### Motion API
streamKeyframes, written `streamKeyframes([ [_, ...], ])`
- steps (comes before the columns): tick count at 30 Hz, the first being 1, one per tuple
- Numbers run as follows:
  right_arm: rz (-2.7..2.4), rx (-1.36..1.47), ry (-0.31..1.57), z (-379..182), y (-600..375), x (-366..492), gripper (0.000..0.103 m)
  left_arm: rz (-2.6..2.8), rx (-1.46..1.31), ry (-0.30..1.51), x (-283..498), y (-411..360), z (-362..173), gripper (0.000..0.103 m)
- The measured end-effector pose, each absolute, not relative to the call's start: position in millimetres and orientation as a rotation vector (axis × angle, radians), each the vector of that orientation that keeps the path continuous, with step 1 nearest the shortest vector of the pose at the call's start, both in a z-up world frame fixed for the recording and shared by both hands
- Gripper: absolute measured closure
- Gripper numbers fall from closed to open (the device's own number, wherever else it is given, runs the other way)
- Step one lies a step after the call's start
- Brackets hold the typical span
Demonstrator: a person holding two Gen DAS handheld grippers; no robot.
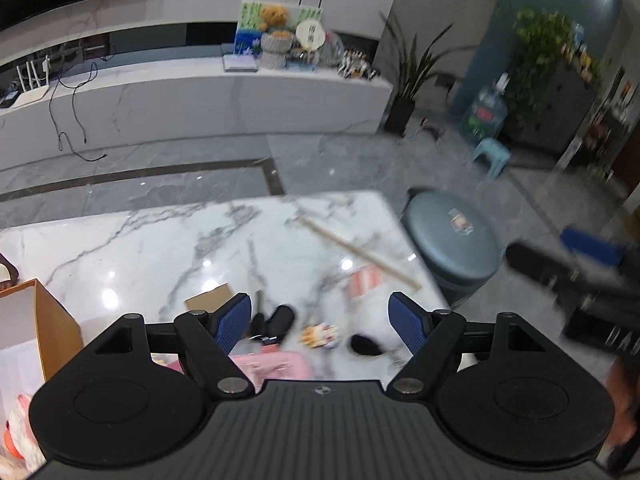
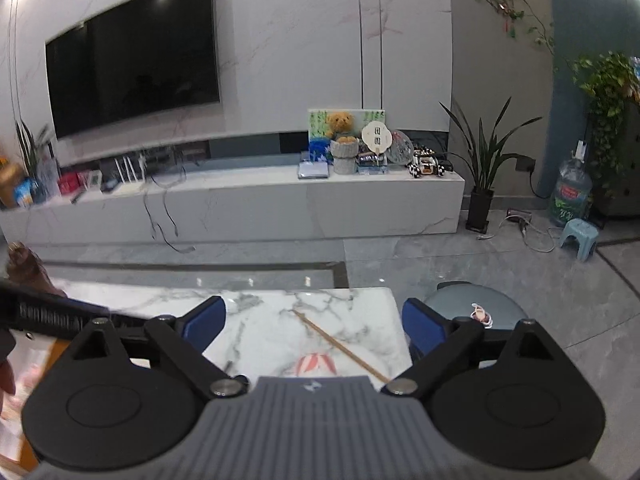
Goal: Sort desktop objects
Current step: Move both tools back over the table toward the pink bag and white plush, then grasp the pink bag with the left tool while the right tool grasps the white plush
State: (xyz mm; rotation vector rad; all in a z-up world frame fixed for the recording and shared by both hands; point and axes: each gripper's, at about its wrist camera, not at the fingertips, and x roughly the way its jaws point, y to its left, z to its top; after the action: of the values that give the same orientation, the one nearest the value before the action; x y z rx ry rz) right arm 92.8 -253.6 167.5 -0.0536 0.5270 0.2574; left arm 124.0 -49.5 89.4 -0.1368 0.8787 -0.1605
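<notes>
Sorting looked partly done, with most of it left.

The left gripper [image 1: 320, 322] hung over the near part of the marble surface [image 1: 160, 240], jaws wide apart, nothing between the pads. The right gripper [image 2: 314, 326] was higher and aimed out across the surface's far corner, jaws also wide apart and empty.

Cardboard box [image 1: 48, 320] stood at the left edge of the surface. Pale and orange items showed at the lower left, in or beside the box; too blurred to say which. Judged: those were probably the sorted share.

Loose on the surface:
- long wooden stick [image 1: 360, 250], lying diagonally near the far right corner
- red-and-white striped packet [image 1: 366, 280], just beside the stick's near end
- black object [image 1: 278, 322] close under the left jaws
- small colourful packet [image 1: 320, 336] beside it
- pink item [image 1: 276, 366] at the near edge
- piece of brown card [image 1: 208, 300]

Judged: neither gripper had committed to a pick; the black object and the colourful packet lay nearest the left jaws.
</notes>
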Motion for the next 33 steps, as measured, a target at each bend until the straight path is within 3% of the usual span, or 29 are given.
streamKeyframes([
  [11, 0.198, 0.021, 0.686, 63.1, -247.4, 147.6, 0.008, -0.132, -0.158, 1.035, 128.7, -26.3, -14.1, 0.014],
  [22, 0.161, -0.024, 0.727, 19.9, -238.9, 180.0, 0.008, -0.155, -0.098, 1.053, 123.4, -20.8, -44.7, 0.014],
  [33, 0.158, -0.039, 0.774, -7.0, -229.1, 196.0, 0.008, -0.107, -0.043, 0.998, 122.7, -8.9, -38.5, 0.014],
])
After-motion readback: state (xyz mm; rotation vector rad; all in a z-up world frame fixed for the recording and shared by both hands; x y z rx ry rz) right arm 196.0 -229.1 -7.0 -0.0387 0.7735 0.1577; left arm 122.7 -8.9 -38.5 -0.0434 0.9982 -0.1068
